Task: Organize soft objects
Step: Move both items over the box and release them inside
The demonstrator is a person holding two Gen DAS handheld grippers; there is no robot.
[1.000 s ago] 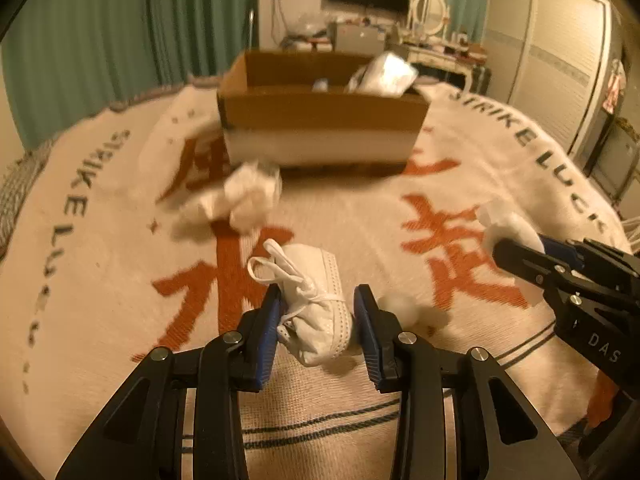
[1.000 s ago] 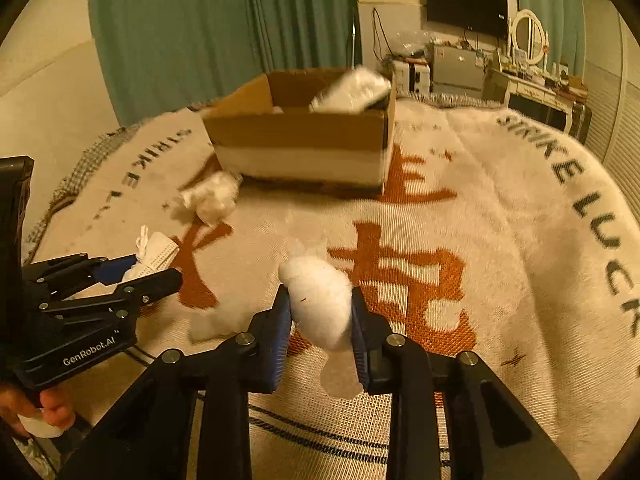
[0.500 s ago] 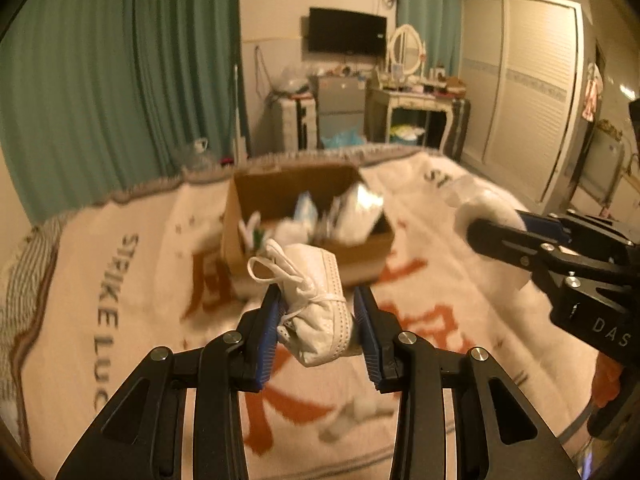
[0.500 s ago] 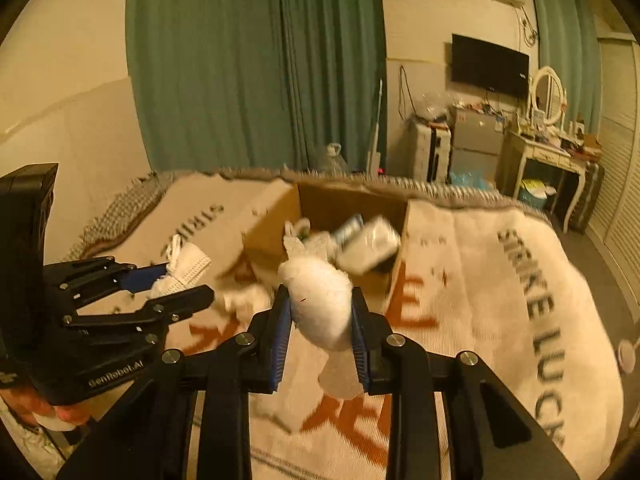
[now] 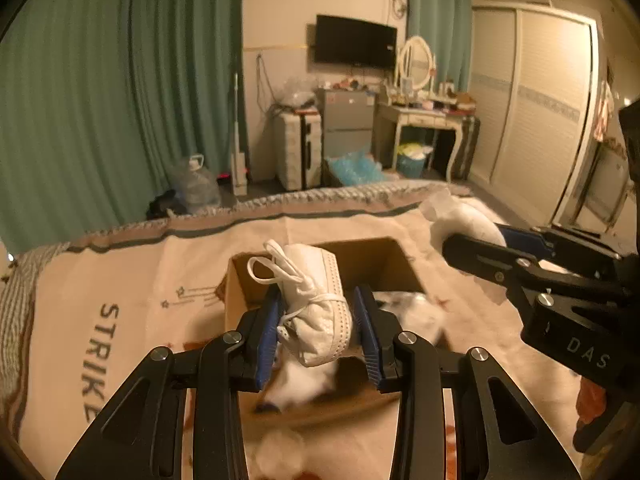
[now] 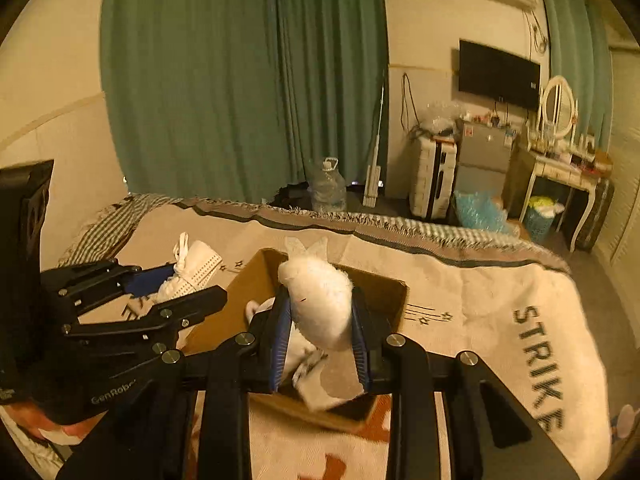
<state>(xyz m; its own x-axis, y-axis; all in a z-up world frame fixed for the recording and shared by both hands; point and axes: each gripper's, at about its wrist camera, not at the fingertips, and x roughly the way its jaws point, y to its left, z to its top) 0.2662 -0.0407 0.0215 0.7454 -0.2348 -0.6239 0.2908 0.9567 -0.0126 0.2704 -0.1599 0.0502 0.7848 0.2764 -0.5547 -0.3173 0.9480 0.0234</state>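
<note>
Claws (image 5: 318,330) (image 6: 320,342) above apparently part-filled box (image 5: 240,308).

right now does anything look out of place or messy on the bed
Nothing is spilled or damaged. One white fluffy clump lies on the blanket outside the cardboard box, below the left tongs; it is blurred.

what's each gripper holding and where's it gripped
Left gripper pinches a folded white face mask across its lower half. Right gripper squeezes a white fluffy wad across its middle.
</note>
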